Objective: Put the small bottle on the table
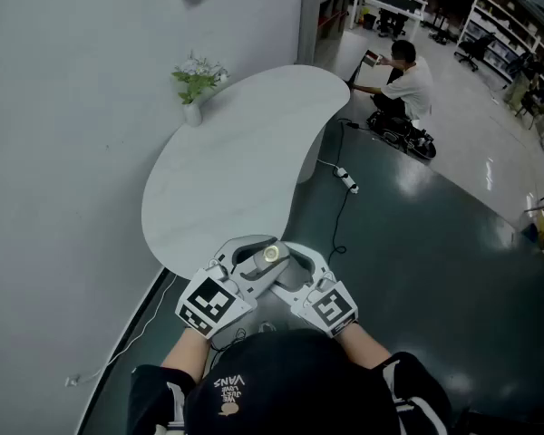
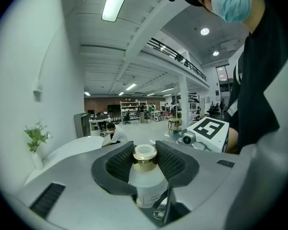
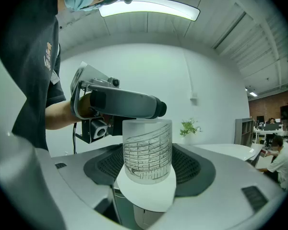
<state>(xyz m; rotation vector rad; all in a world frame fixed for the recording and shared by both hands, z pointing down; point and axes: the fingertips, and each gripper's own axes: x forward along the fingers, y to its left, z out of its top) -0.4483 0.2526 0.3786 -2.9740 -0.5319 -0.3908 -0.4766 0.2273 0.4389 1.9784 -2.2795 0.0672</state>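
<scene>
Open hall: white wall [image 1: 63, 152] along 9 o'clock, dark glossy floor [image 1: 417, 243] toward 3 o'clock, and a pale kidney-shaped table [image 1: 245, 152] stretching from centre toward 12 o'clock. At 11 o'clock on its far rim, a small vase [image 1: 192, 113]. Off at 1 o'clock, a person [image 1: 408, 84] seated on the floor, with a power strip [image 1: 346, 181] lying between.

At 7 o'clock in the head view, the left gripper [image 2: 145, 148], narrowed onto the small bottle [image 1: 270, 254] and pinching its gold collar and pale cap. Upright, held off the surface, by the table's near tip. At 5 o'clock, the right gripper [image 3: 148, 147], spread wide and closed on a frosted cylinder [image 3: 148, 162] with dark curved lines, straight beneath the left jaws, a white disc [image 3: 146, 195] under it. Cannot tell which: the bottle's own body or a separate sleeve.

Probably mid-carry. To do it well: hold the bottle upright, move both grippers together toward 12 o'clock, well inside the rim and well apart from the vase. Lower gently, flat onto the base. Let go only once fully rested, then back straight off without nudging.

Containers: vase holding a green sprig [image 1: 198, 72]. Bottle capped, contents not readable. Cylinder too frosted to see inside.
</scene>
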